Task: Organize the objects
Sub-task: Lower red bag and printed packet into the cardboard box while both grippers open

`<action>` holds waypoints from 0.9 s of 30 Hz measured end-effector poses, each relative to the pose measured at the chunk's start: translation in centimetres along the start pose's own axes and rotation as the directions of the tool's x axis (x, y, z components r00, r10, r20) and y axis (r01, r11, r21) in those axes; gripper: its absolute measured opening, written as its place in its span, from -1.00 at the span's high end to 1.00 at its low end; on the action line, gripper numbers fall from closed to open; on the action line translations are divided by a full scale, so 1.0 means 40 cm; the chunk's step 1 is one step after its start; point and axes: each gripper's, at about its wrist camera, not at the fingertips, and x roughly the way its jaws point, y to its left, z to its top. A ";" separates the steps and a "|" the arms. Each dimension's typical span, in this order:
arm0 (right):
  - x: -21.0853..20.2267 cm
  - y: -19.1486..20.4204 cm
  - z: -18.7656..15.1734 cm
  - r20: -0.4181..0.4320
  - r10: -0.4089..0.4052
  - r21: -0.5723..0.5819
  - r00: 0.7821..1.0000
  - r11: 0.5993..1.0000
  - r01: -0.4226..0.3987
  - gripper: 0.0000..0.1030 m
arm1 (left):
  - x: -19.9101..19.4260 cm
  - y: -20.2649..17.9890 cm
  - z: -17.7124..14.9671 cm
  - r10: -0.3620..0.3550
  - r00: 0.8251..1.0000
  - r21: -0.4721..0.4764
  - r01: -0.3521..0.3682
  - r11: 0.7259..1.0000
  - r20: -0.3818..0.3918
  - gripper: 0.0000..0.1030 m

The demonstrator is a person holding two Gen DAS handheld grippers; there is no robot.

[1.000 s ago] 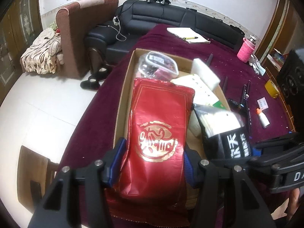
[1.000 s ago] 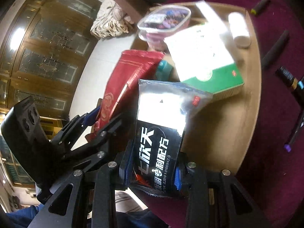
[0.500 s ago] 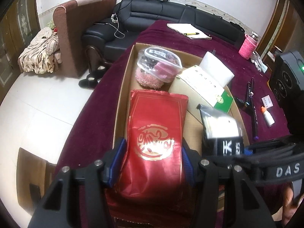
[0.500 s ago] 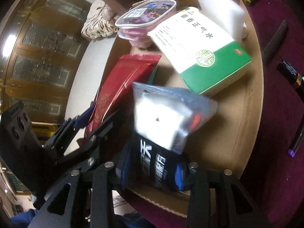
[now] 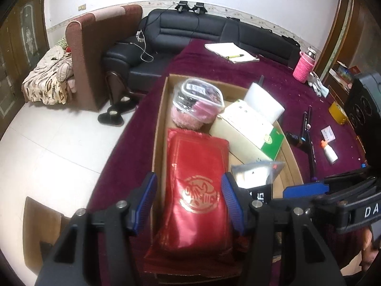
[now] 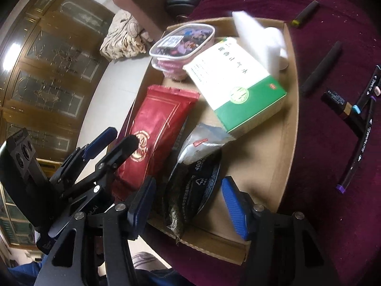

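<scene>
A red foil bag [image 5: 197,157] lies lengthwise in the shallow cardboard box [image 5: 159,128], its near end over the box's front edge. My left gripper [image 5: 188,178] straddles it; the right pad sits at the bag's edge and a strip of cardboard shows beside the left pad. In the right wrist view a black and silver pouch [image 6: 197,174] lies in the box [image 6: 290,119] beside the red bag [image 6: 154,131]. My right gripper [image 6: 189,183] stands over the pouch with its jaws opening and the pads clear of it.
Further back in the box are a green and white carton [image 6: 238,83], a clear tub [image 5: 197,100] and a white foam block [image 5: 264,100]. Markers [image 6: 321,69] and a small white bottle [image 5: 329,152] lie on the maroon cloth. The table edge drops to the floor at left.
The right gripper's jaws have spread and the pouch went from upright between the pads to lying in the box. The red bag has settled lower, and a gap now shows at the left pad.
</scene>
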 end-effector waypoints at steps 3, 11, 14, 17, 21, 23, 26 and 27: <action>0.016 0.007 -0.002 -0.019 -0.026 -0.011 0.999 1.000 0.026 -0.10 | 0.007 0.013 -0.002 0.017 1.000 0.002 -0.017 1.000 -0.016 -0.06; 0.014 0.008 -0.011 -0.053 0.000 -0.050 0.999 0.999 -0.002 -0.06 | 0.012 -0.008 -0.026 -0.004 0.999 0.021 0.005 1.000 -0.052 -0.02; -0.006 0.007 -0.007 -0.019 -0.001 -0.057 1.000 0.998 0.000 -0.06 | -0.012 -0.006 -0.014 0.006 1.000 0.021 -0.006 1.000 -0.017 -0.02; -0.023 -0.014 -0.016 -0.009 0.010 -0.028 1.000 1.000 -0.011 -0.06 | -0.030 -0.007 0.004 0.004 1.000 0.016 -0.004 1.000 0.007 -0.02; -0.064 -0.048 -0.021 0.028 0.013 0.004 1.000 1.000 -0.013 -0.06 | -0.038 -0.025 0.024 -0.004 1.000 0.023 0.003 1.000 0.022 -0.02; -0.087 -0.058 -0.025 0.050 0.016 0.017 0.999 1.000 -0.017 -0.06 | -0.039 -0.044 0.032 -0.012 1.000 0.032 0.011 0.999 0.025 -0.02; -0.132 -0.098 -0.031 0.089 0.016 0.060 0.996 0.998 -0.022 -0.07 | -0.039 -0.078 0.041 -0.033 0.999 0.052 0.032 0.998 0.025 -0.03; -0.147 -0.120 -0.033 0.100 0.016 0.077 0.995 0.997 -0.023 -0.07 | -0.039 -0.092 0.045 -0.042 0.999 0.062 0.040 0.997 0.026 -0.03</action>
